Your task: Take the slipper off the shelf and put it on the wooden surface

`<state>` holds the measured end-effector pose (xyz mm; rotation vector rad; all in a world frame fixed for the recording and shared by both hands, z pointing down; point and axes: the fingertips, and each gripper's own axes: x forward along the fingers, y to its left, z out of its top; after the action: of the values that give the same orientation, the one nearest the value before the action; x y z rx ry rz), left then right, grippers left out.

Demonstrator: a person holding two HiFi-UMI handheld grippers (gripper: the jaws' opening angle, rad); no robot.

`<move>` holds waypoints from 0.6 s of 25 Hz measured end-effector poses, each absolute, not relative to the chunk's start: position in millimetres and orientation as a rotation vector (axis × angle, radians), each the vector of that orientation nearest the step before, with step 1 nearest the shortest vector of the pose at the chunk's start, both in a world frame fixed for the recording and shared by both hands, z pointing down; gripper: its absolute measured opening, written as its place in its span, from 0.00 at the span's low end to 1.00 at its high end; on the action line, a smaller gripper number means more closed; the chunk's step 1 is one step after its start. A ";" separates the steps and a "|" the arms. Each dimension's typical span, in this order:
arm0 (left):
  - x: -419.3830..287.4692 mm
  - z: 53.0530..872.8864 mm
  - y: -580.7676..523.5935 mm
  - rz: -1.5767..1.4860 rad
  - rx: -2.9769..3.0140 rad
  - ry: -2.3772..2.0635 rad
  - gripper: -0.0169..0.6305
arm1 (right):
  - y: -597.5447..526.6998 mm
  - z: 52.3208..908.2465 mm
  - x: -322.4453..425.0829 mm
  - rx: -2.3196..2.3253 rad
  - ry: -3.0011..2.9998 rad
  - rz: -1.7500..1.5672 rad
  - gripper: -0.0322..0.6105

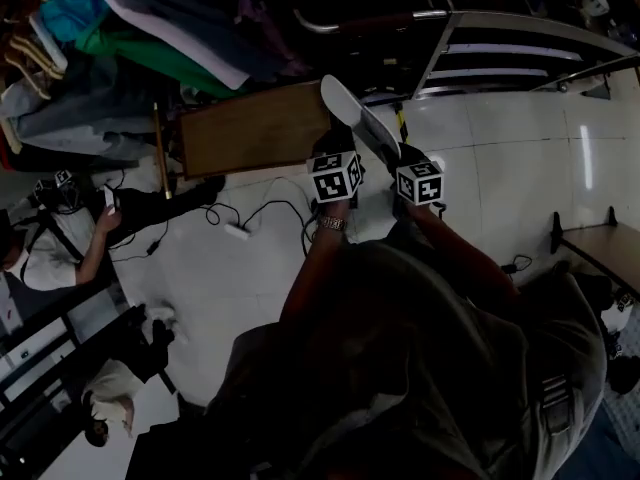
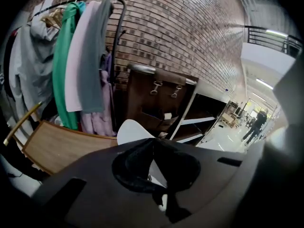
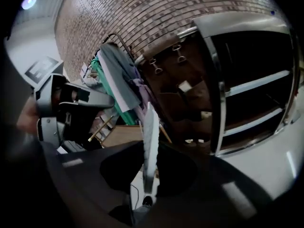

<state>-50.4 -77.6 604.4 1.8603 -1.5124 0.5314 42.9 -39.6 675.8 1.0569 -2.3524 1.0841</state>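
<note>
A white slipper (image 1: 352,113) sticks up and to the left out of my right gripper (image 1: 395,153), which is shut on its heel end. Its toe hangs over the right end of the wooden surface (image 1: 250,128). In the right gripper view the slipper (image 3: 151,141) shows edge-on between the jaws of the right gripper (image 3: 149,175). My left gripper (image 1: 332,148) is just left of the slipper, apart from it, tips together and holding nothing. From the left gripper (image 2: 153,144) I see the slipper's toe (image 2: 132,131) beyond the jaws and the wooden surface (image 2: 57,146). The metal shelf (image 1: 520,58) stands to the right.
A rack of hanging clothes (image 1: 150,38) crowds the far side of the wooden surface. Cables and a power strip (image 1: 237,231) lie on the white floor. Two people (image 1: 60,248) are at the left. Another wooden table (image 1: 605,248) is at the right. A brick wall (image 3: 142,18) stands behind.
</note>
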 end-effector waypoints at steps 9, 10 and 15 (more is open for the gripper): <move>-268.7 595.9 0.5 0.535 1.880 -1.535 0.03 | -20.3 735.2 -151.6 1.395 -2.087 1.401 0.16; -290.1 596.3 9.5 0.553 1.883 -1.531 0.03 | -18.6 742.1 -162.6 1.466 -2.042 1.434 0.16; -349.0 607.7 44.8 0.518 1.830 -1.483 0.03 | -12.8 769.5 -190.6 1.751 -1.806 1.528 0.16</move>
<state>-349.0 44.8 607.7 1.8303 -1.4829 0.5176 -190.6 -12.8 769.5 1.7510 -1.8060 1.5275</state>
